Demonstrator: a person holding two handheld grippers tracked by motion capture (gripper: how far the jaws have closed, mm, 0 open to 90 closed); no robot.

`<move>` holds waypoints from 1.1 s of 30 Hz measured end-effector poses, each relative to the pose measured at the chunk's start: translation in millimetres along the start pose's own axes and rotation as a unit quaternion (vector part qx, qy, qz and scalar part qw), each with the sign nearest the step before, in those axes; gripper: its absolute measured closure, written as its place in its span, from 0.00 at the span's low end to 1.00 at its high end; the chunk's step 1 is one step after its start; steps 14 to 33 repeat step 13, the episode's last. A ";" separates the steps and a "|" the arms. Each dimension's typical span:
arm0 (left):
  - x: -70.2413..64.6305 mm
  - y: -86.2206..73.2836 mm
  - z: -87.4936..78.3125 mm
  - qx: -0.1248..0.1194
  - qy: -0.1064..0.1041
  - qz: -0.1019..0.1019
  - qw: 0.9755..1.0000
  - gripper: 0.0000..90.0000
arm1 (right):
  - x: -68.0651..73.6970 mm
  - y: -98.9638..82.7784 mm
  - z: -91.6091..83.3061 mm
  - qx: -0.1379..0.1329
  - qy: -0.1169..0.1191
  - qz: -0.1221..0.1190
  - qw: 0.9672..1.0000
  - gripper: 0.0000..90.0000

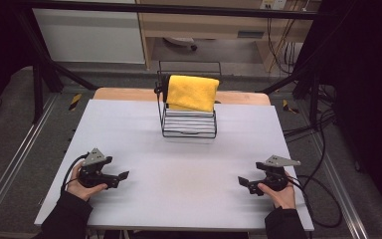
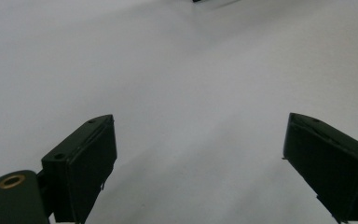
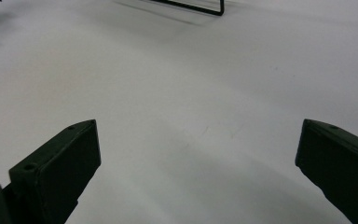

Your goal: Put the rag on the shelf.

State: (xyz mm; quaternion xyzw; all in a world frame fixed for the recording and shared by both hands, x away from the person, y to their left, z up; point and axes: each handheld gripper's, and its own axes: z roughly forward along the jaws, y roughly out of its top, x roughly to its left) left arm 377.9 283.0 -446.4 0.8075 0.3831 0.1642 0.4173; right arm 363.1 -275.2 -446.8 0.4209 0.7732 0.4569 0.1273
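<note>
A folded yellow towel [image 1: 192,92] hangs over the top of a black wire rack [image 1: 188,130] at the far middle of the white table [image 1: 179,159]. Several white plates stand inside the rack under it. My left gripper [image 1: 123,177] rests low over the table at the near left, jaws pointing right, open with nothing between them [image 2: 196,158]. My right gripper [image 1: 243,182] sits at the near right, jaws pointing left, also open and empty [image 3: 198,163]. Both are far from the rack.
The rack's bottom wire [image 3: 191,7] crosses the top of the right gripper view. Black cables [image 1: 318,194] trail off the table's right edge. A wooden board [image 1: 124,93] lies behind the table, with black frame bars beyond.
</note>
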 end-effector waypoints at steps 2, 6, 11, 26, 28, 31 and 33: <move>0.2 -2.0 -0.7 0.000 0.001 0.000 1.000 0.10 | -2.0 -2.8 -2.3 -0.002 -0.001 0.002 1.000 0.01; 2.8 -6.0 -1.2 -0.001 0.000 -0.007 1.000 0.10 | -2.7 -5.0 -3.2 -0.001 0.001 0.002 1.000 0.01; 4.4 -8.4 0.0 0.006 0.001 -0.007 1.000 0.10 | -1.6 -6.6 0.0 0.012 -0.002 -0.010 1.000 0.01; 4.0 -8.4 -0.1 0.005 0.000 -0.007 1.000 0.10 | -1.7 -6.6 0.3 0.014 -0.002 -0.010 1.000 0.01; 4.0 -8.4 -0.1 0.005 0.000 -0.007 1.000 0.10 | -1.7 -6.6 0.3 0.014 -0.002 -0.010 1.000 0.01; 4.0 -8.4 -0.1 0.005 0.000 -0.007 1.000 0.10 | -1.7 -6.6 0.3 0.014 -0.002 -0.010 1.000 0.01; 4.0 -8.4 -0.1 0.005 0.000 -0.007 1.000 0.10 | -1.7 -6.6 0.3 0.014 -0.002 -0.010 1.000 0.01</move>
